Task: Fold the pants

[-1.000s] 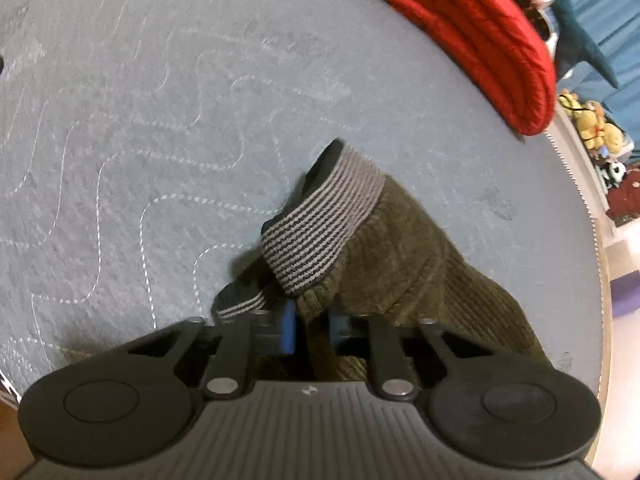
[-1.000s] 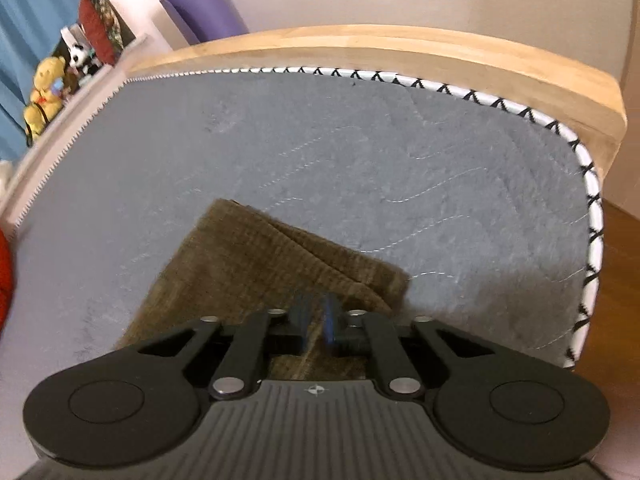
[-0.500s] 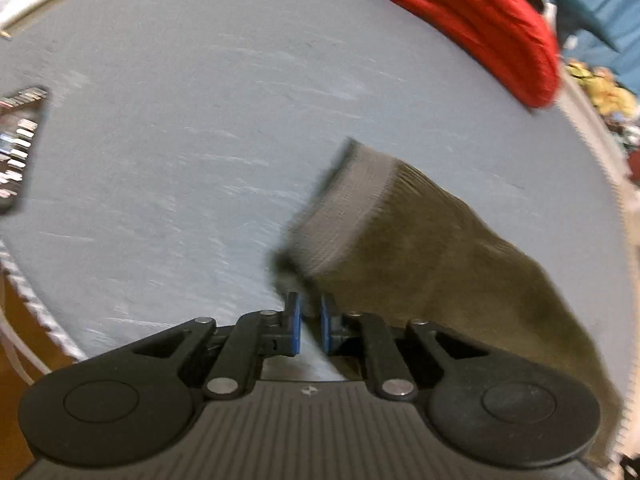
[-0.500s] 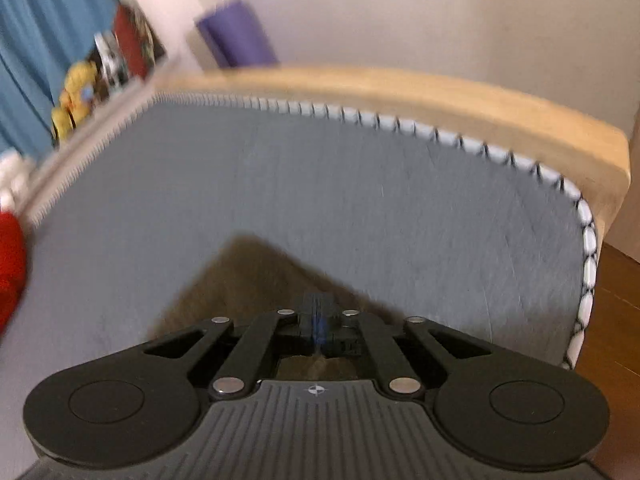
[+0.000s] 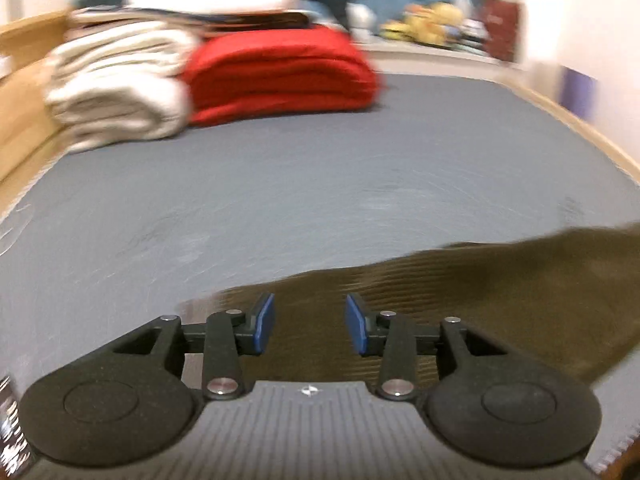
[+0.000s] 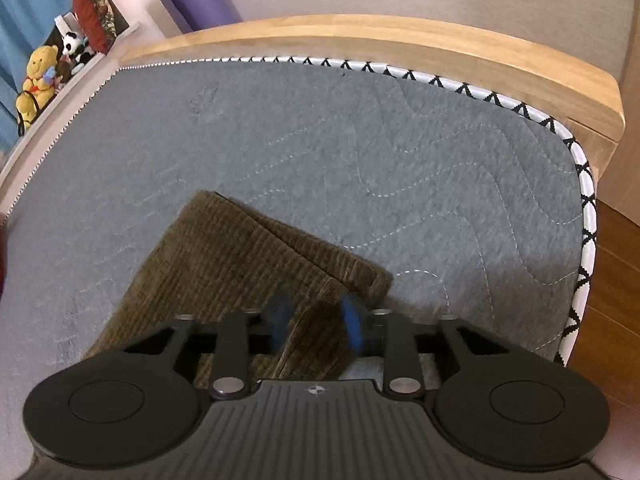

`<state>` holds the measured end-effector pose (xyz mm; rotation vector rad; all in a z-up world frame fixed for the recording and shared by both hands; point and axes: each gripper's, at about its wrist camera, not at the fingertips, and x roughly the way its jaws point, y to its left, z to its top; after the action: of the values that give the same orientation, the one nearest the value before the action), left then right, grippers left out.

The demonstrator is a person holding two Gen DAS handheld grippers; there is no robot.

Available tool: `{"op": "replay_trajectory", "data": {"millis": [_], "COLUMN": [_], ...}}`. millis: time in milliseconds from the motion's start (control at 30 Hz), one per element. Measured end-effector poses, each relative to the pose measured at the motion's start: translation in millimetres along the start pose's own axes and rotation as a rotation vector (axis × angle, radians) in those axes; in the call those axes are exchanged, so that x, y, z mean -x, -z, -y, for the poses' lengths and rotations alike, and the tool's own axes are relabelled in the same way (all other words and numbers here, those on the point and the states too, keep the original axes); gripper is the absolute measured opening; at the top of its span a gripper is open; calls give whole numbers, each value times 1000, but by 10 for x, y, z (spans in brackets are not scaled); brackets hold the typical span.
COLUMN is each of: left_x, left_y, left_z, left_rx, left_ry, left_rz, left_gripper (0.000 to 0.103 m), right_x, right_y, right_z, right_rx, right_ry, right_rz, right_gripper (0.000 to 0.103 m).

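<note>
Olive corduroy pants (image 6: 240,264) lie folded on the grey quilted mattress (image 6: 360,140). My right gripper (image 6: 316,322) hangs over their near corner. Its blue pads (image 6: 354,324) stand apart and blurred, with a fold of the fabric lying between them. In the left wrist view the pants (image 5: 500,280) stretch from below my left gripper (image 5: 310,322) out to the right. The left jaws are opening, and nothing is pinched between the pads. The striped waistband is out of view.
A folded red blanket (image 5: 280,76) and a folded white one (image 5: 120,88) are stacked at the far end of the bed. The wooden bed frame (image 6: 360,36) rims the mattress. Plush toys (image 6: 36,76) sit on a ledge. A wooden floor (image 6: 616,280) lies off to the right.
My left gripper has let go of the waistband end, risen and rolled, and now looks along the bed. The right gripper has stayed in place, and its pads have parted.
</note>
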<state>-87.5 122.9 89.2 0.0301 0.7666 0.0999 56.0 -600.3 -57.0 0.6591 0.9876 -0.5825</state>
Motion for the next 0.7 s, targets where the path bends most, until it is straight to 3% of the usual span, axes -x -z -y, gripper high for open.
{"op": "replay_trajectory", "data": {"millis": [67,233,267,300,367,400,533,567,600,633,700], "left_x": [-95,-451,-564,-667,-801,-846,-930,-929,-929,-928,-874], "left_y": [-99,9,90,133,205,205,250,246,236,222,212], "left_z": [222,649,687,697,782,813,916,897,922,940,915], "left_rx": [-32,-106,-112,-120,-146,-159,-202,-205,-206,-205,-204], "left_ry": [94,150,153,152,180,201,225,229,234,240,246], "left_rz": [-25,-31,-75,-121,-179,-187,-205,-202,-200,-198,-189], "left_gripper": [49,59,59,59,59,59,58,58,58,58,58], "right_x": [22,30,54,69,115,123,-20,-71,-108,-128,-81], "right_y": [-22,-18,-25,-35,-75,-93,-81,-59,-44,-28,-26], "right_z": [-29,-64,-52,-32,34,53,113,109,97,70,3], "right_rx": [8,48,39,24,-22,-28,-49,-50,-45,-33,-7], "right_ry": [8,85,101,109,103,96,68,66,67,69,76], "right_rz": [7,7,10,9,24,30,-41,-65,-84,-96,-71], "right_gripper": [0,1,10,39,81,82,70,56,32,21,14]}}
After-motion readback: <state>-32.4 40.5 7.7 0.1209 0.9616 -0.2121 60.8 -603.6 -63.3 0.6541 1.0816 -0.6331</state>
